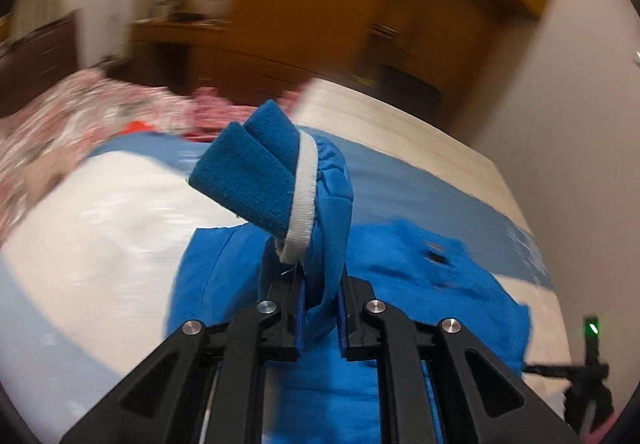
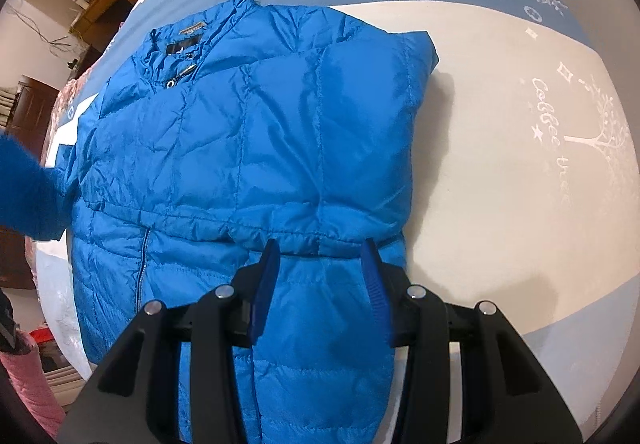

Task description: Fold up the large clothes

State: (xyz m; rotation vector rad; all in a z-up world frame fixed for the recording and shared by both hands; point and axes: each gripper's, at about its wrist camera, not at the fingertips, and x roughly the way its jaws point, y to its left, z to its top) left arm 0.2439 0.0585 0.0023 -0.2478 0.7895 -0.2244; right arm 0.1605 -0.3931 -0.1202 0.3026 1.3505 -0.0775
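**Operator:** Bedroom, by the look of it: wooden wardrobe (image 1: pixel 320 16) behind, and a bed (image 2: pixel 500 172) under a white and blue cover with pale tree and snowflake print. I see a floral quilt (image 1: pixel 80 112) bunched at the far side in the left wrist view, though that view is badly blurred.

**Colleague:** Where's the garment?

**Operator:** Blue quilted jacket (image 2: pixel 256 132) lies flat on the cover, collar (image 2: pixel 188 48) away from me, zip running down the front. One sleeve looks folded across the chest.

**Colleague:** And the left gripper?

**Operator:** My left gripper (image 1: pixel 320 308) is clamped on a sleeve of the jacket; the fabric is pinched between the fingers, and the knitted cuff (image 1: pixel 256 172) with its white band stands up above them, lifted off the bed.

**Colleague:** Right one?

**Operator:** My right gripper (image 2: pixel 320 284) has its fingers spread wide, holding nothing. It sits over the lower part of the jacket, near the waist seam.
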